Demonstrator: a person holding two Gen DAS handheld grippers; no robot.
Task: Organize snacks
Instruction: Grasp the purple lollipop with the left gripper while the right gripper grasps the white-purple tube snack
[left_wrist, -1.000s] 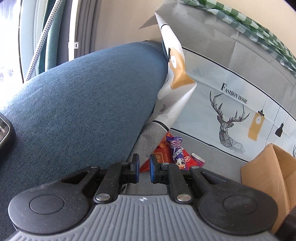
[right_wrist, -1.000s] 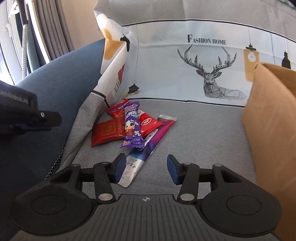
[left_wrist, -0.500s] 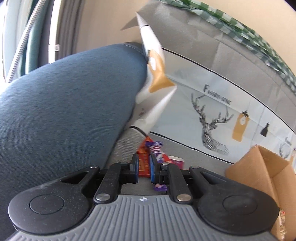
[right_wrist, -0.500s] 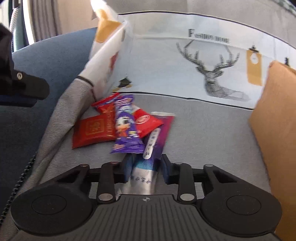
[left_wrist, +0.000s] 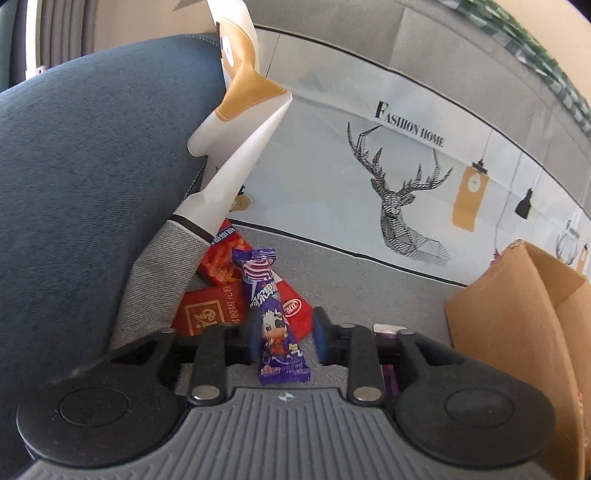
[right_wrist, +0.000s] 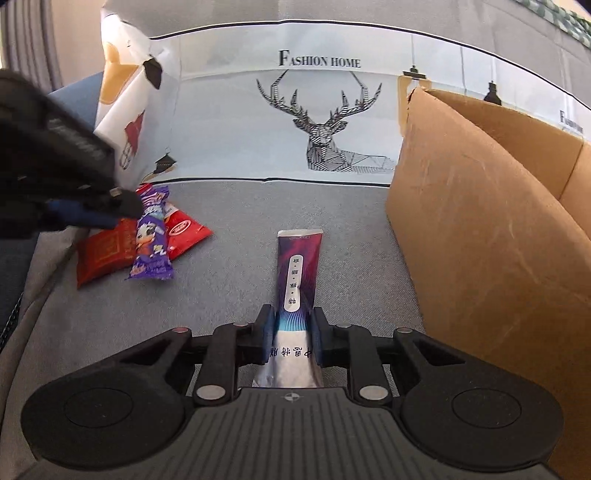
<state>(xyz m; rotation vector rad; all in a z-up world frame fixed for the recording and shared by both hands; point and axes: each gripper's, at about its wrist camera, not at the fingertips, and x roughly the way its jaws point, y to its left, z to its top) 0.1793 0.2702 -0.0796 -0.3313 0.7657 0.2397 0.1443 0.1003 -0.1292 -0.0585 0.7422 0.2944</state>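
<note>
Landmark: open brown cardboard box (right_wrist: 491, 236), standing on a grey fabric sofa seat (right_wrist: 236, 280); also seen at the right edge of the left wrist view (left_wrist: 517, 317).

Item 1. Long purple-and-silver foil snack stick (right_wrist: 297, 280). Lies lengthwise just left of the box's near wall, not touching it. The right hand-held gripper (right_wrist: 292, 338) is clamped on its silver near end, both blue pads pressed to the wrapper's sides.

Item 2. Purple candy wrapper with a cartoon cow (left_wrist: 275, 325), (right_wrist: 151, 240). Lies well left of the box, on top of the red packets. The left hand-held gripper (left_wrist: 286, 339) straddles its lower half with jaws apart; the pads stand clear of the wrapper on both sides.

Item 3. Flat red rectangular packet with gold print (left_wrist: 214, 308), (right_wrist: 105, 254). Under the purple wrapper, farthest from the box.

Item 4. Red packet with a white oval logo (left_wrist: 293, 306), (right_wrist: 184, 230). Pokes out toward the box from beneath the purple wrapper.

Item 5. Smaller red snack packet (left_wrist: 221, 258). At the back of the pile, partly tucked under the cover's folded corner.

Surroundings. White printed sofa cover with a geometric deer and "Fashion Home" lettering (right_wrist: 321, 122) lines the backrest behind the box. Blue fabric armrest (left_wrist: 92, 177) rises left of the pile, hemming it in.
</note>
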